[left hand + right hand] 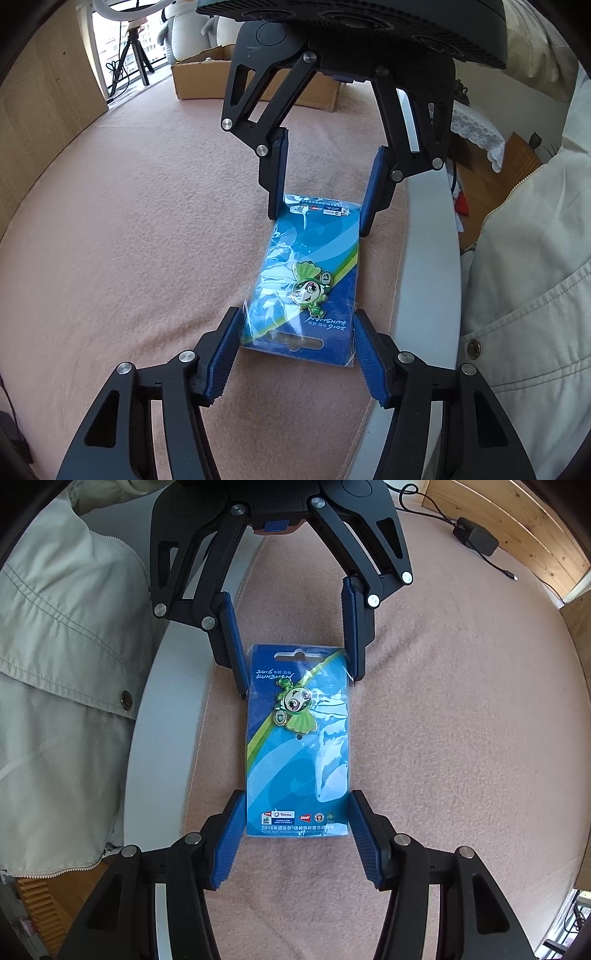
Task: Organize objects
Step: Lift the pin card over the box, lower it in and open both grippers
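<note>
A blue packaged card with a green mascot pin (306, 258) (295, 760) lies flat on the pink blanket (129, 240), close to its edge. My right gripper (296, 796) (319, 225) points down at the card's logo end, and its blue pads press on the two long edges there. My left gripper (297, 314) (299, 685) straddles the opposite end, the one with the hang slot. Its pads stand just outside the card's edges, barely apart from the plastic wrap.
A white table rim (428, 258) runs beside the blanket, with a person's beige jacket (524, 277) (55, 664) behind it. A cardboard box (207, 81) and a tripod (129, 55) stand at the far end. A black power adapter (476, 541) with its cable lies near the wooden wall (517, 517).
</note>
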The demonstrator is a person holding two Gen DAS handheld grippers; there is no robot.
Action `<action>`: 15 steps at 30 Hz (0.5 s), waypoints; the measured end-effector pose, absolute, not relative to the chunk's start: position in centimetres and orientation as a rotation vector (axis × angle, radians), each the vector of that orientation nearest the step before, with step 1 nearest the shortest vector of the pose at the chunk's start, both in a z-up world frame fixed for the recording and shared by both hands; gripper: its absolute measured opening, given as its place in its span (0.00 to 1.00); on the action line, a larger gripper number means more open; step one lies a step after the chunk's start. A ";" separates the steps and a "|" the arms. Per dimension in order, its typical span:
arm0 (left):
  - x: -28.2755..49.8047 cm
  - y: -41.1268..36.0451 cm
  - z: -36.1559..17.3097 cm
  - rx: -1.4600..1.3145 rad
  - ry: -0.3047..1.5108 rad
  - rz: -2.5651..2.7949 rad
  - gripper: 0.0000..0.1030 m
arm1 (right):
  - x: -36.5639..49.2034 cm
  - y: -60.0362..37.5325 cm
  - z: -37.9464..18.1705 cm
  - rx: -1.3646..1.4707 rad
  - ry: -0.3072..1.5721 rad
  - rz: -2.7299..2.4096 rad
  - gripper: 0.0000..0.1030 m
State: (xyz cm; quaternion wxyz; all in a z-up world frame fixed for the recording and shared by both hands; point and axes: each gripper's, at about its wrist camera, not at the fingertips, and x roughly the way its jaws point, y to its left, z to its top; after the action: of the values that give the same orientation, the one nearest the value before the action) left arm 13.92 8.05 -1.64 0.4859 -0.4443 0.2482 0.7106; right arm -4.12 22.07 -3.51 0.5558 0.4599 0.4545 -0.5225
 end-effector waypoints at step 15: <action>12.4 10.3 2.1 -0.972 0.681 1.787 0.61 | -9.0 26.8 -0.5 1.049 1.132 -1.325 0.50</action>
State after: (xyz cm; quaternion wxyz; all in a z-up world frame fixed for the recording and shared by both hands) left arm 12.42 10.31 2.15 0.4780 -0.3981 0.2787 0.7317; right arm -9.01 26.77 -0.46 0.5258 0.4386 0.4734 -0.5541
